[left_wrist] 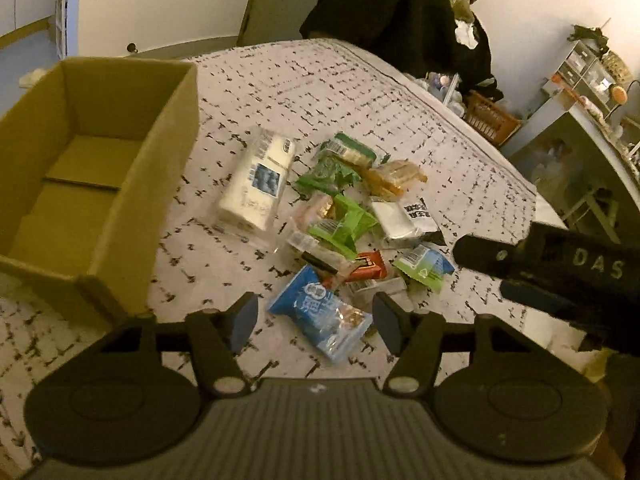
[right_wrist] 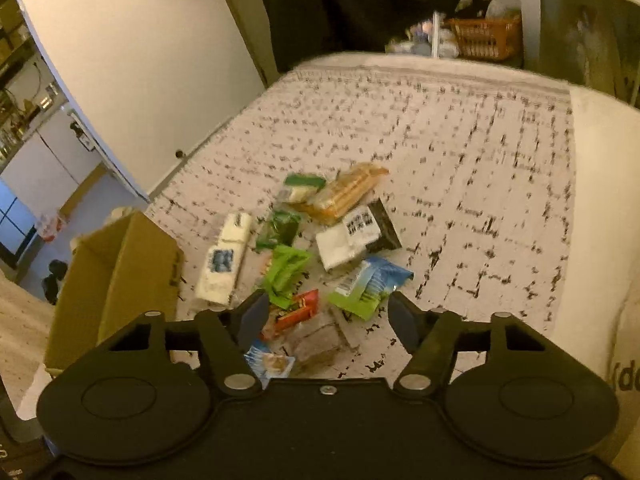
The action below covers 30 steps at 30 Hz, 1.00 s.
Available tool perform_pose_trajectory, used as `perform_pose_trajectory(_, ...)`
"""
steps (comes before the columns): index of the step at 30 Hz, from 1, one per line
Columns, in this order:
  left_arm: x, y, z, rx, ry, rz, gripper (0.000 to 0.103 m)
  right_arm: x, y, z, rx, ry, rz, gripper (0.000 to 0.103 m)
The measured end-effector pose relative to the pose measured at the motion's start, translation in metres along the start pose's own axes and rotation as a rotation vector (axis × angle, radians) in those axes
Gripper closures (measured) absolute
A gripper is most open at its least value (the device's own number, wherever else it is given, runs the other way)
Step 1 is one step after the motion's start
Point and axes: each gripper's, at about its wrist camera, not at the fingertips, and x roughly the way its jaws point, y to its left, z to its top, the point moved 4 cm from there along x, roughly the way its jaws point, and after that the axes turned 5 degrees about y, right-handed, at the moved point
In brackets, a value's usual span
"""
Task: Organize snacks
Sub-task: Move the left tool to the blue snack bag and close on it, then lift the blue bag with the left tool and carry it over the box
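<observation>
A pile of snack packets lies on a patterned cloth. A long white packet lies at its left, green packets in the middle, a red bar and a blue bag at the near side. An open, empty cardboard box stands to the left. My left gripper is open above the blue bag. My right gripper is open above the red bar and a clear wrapper; its body also shows in the left wrist view. The box shows at the left in the right wrist view.
A silver and black packet and a blue-green bag lie at the pile's right. A wicker basket and a shelf unit stand beyond the cloth's right edge. Dark clothing hangs at the back.
</observation>
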Motion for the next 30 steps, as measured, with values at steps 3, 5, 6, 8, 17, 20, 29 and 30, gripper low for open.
perform_pose_trajectory(3,0.015,0.000,0.002,-0.032,0.022,0.027,0.041,0.014,-0.007,0.001,0.009,0.029,-0.017,0.042)
perform_pose_trajectory(5,0.026,0.002,0.004,-0.055,0.039,0.043,0.041,0.023,-0.012,0.000,0.019,0.047,-0.021,0.042)
perform_pose_trajectory(6,0.030,0.002,0.005,-0.062,0.043,0.047,0.041,0.027,-0.014,0.000,0.015,0.050,-0.022,0.042)
perform_pose_trajectory(8,0.038,0.003,0.006,-0.071,0.054,0.068,0.048,0.035,-0.017,-0.001,0.002,0.058,-0.028,0.042)
perform_pose_trajectory(17,0.051,-0.003,0.004,-0.036,0.111,0.099,0.049,0.063,-0.025,0.013,0.004,0.097,-0.065,0.042)
perform_pose_trajectory(20,0.052,-0.003,0.000,-0.026,0.122,0.099,0.051,0.068,-0.021,0.015,-0.036,0.090,-0.112,0.052)
perform_pose_trajectory(29,0.039,0.005,-0.003,-0.062,0.116,0.082,0.076,0.057,-0.006,0.005,-0.122,0.104,-0.085,0.086)
perform_pose_trajectory(30,0.037,0.005,-0.003,-0.063,0.113,0.082,0.076,0.053,-0.004,0.005,-0.127,0.098,-0.081,0.090)
